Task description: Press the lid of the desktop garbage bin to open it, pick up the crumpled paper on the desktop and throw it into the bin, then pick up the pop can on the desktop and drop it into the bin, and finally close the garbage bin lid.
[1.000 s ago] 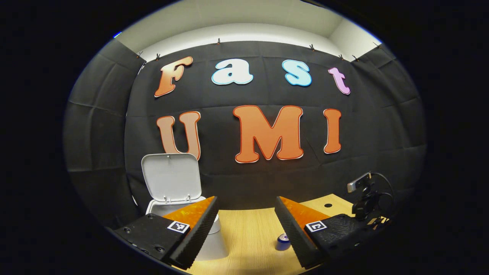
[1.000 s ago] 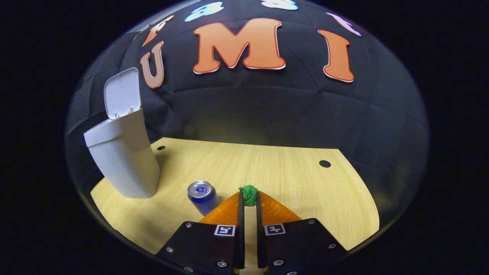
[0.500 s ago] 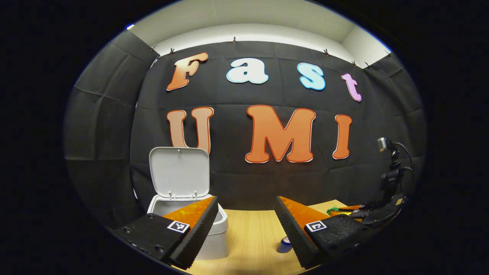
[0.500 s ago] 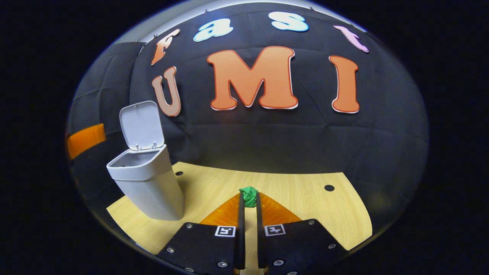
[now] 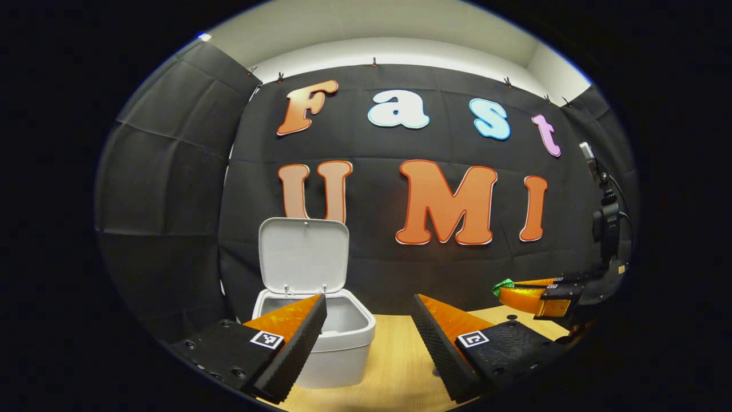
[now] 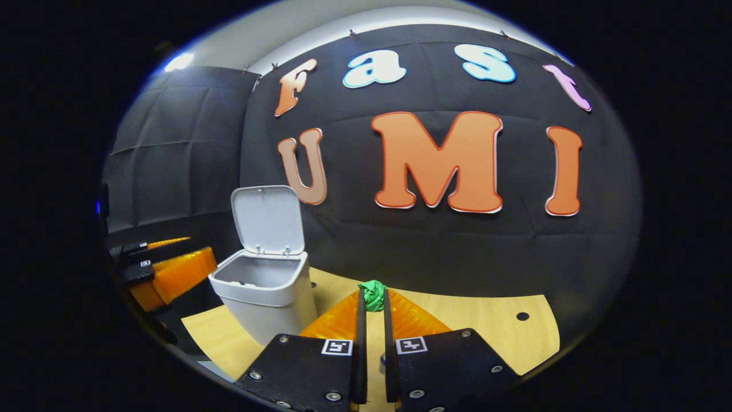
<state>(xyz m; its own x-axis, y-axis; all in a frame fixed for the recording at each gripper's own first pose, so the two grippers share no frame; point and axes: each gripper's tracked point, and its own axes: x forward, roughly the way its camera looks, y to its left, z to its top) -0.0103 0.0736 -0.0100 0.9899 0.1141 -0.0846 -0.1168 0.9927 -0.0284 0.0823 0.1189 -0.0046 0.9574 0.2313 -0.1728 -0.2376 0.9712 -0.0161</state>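
- Above the bench (image 6: 486, 326), right gripper (image 6: 372, 297) has risen, nearer the bin (image 6: 263, 286).
- Paper (image 6: 373, 294) pinched at its tips.
- Left gripper (image 5: 369, 326) gapes wide, empty.

The garbage bin (image 6: 264, 292) is white, and its raised lid (image 6: 267, 220) is white too. The crumpled paper (image 6: 373, 294) is bright green. The tabletop (image 6: 492, 332) shows a light yellow wood grain with fine streaks.
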